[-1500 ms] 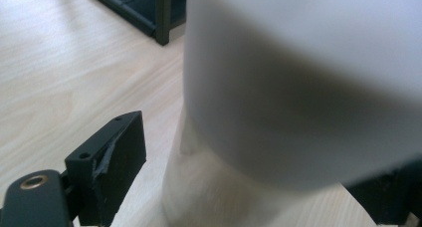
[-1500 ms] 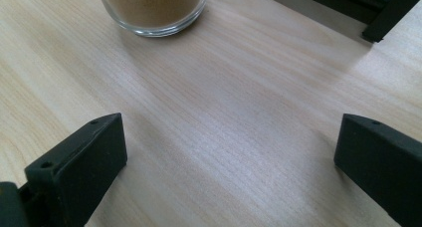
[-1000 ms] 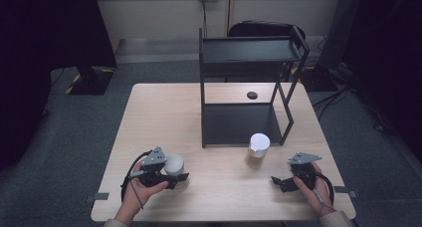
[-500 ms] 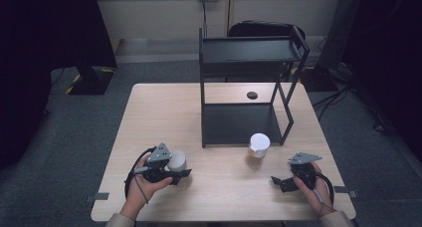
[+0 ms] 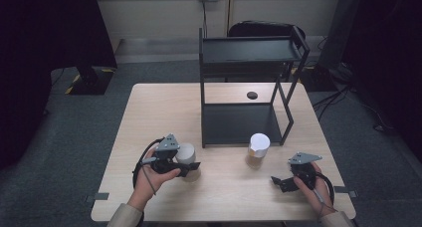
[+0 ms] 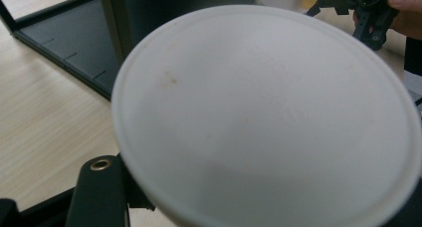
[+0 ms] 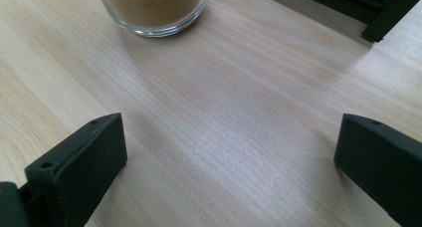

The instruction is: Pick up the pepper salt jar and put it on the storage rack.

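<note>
The left gripper (image 5: pixel 189 163) clasps a white-lidded jar (image 5: pixel 187 155) at the table's (image 5: pixel 149 117) seven o'clock. The right gripper (image 5: pixel 280 181), jaws spread wide, rests at five o'clock, near another jar (image 5: pixel 258 150) before the rack (image 5: pixel 249 77).

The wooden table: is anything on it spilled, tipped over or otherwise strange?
Nothing stands out. The white-lidded glass jar of brown powder stands upright before the black metal shelf rack, and no powder lies on the light wooden table.
</note>
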